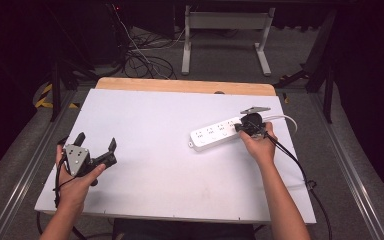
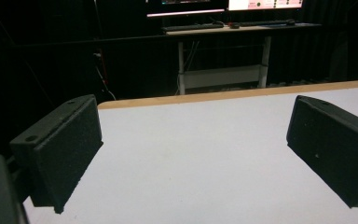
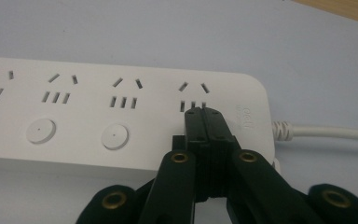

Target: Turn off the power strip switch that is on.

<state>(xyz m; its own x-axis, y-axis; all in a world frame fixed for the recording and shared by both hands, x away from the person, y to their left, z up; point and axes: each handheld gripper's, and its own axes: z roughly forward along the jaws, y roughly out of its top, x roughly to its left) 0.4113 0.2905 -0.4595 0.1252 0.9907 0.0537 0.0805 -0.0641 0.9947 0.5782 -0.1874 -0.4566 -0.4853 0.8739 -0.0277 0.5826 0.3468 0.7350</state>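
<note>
Right gripper view shows our right tool [image 3: 204, 114], jaws closed together, pressing the switch on the white plastic power strip [image 3: 121, 116] mid-frame; next we judge lifting off, left tool [image 2: 191, 154] wide.

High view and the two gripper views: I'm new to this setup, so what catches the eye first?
The white power strip lies right of centre on the table, with the right gripper shut, its tips over the strip's end socket by the cord. The left gripper hovers open near the left edge.
</note>
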